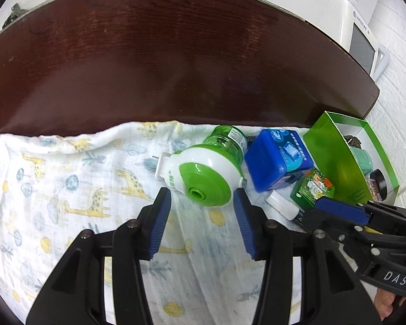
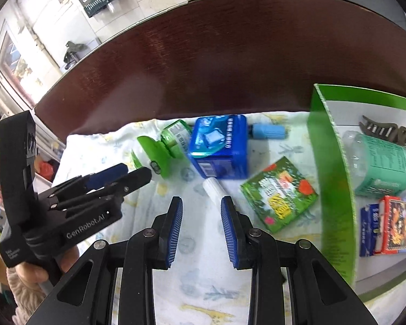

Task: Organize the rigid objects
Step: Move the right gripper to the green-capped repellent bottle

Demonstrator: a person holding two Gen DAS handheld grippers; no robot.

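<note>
On the dark wooden worktop (image 1: 176,54) a giraffe-print cloth (image 1: 67,178) carries the loose items, and the green box (image 2: 330,178) at its right end serves as the landmark. Farthest left of the box lies the green-and-white vaporizer (image 1: 203,178) on its side, its cap end just short of the left claw (image 1: 203,205), whose jaws stand open with nothing between them and roughly bracket it. Nearer the box lies the blue container (image 2: 219,146), with a small light-blue tube (image 2: 268,131) behind it. In front of it lies the white tube (image 2: 213,187), just ahead of the right claw (image 2: 201,208), whose pads are apart and empty. Just beside the box's left wall rests the green packet (image 2: 280,195). Inside the box already lie a teal bottle (image 2: 379,165), a hair clip (image 2: 384,131) and card packs (image 2: 392,224). The step looks like a reach-in for two pickups; next, each claw would need to advance, close, then carry its item rightward into the box.
</note>
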